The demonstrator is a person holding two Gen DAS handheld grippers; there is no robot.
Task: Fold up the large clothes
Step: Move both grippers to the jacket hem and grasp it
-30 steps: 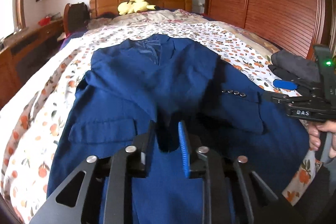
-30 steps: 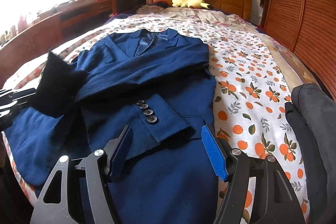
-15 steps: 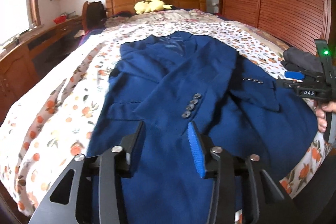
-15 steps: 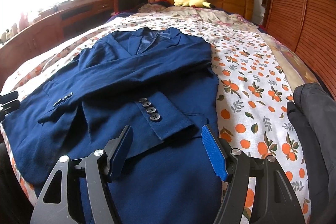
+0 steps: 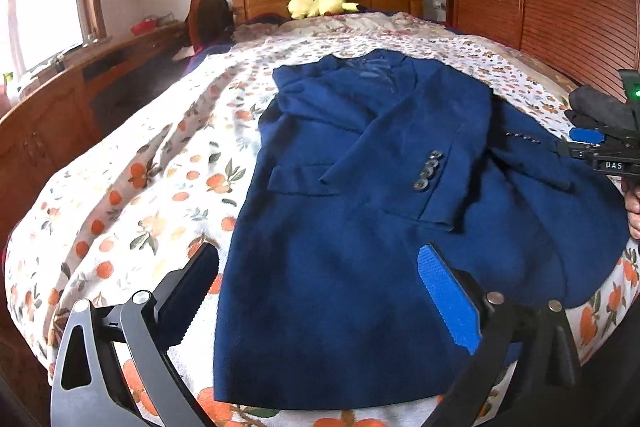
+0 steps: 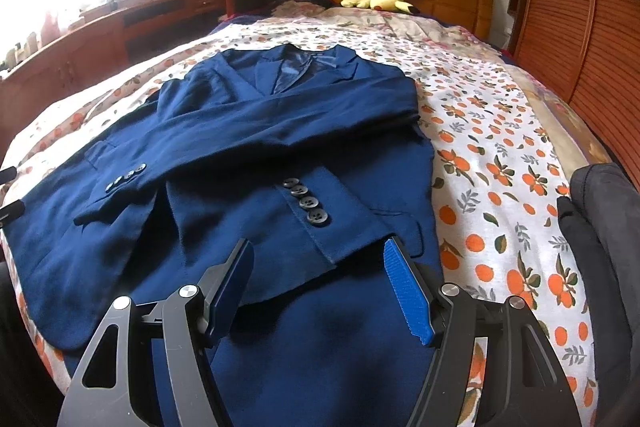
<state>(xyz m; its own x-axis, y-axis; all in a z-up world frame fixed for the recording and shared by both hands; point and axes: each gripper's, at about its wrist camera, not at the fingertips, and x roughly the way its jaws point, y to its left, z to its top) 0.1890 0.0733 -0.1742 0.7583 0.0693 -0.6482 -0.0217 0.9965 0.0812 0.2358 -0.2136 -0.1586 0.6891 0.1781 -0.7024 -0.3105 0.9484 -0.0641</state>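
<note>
A: Jacket (image 6: 256, 163) is laid flat on the orange-patterned bedspread (image 6: 500, 131), both sleeves crossed over the front.

B: Left gripper (image 5: 320, 291) is held spread above the hem, nothing clasped. Right gripper (image 6: 320, 279) is likewise parted, empty, over a buttoned cuff (image 6: 308, 207).

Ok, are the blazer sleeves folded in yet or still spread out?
Folded in. Both sleeves cross the front of the blue blazer, their buttoned cuffs lying on the body; the blazer itself still lies full length.
</note>
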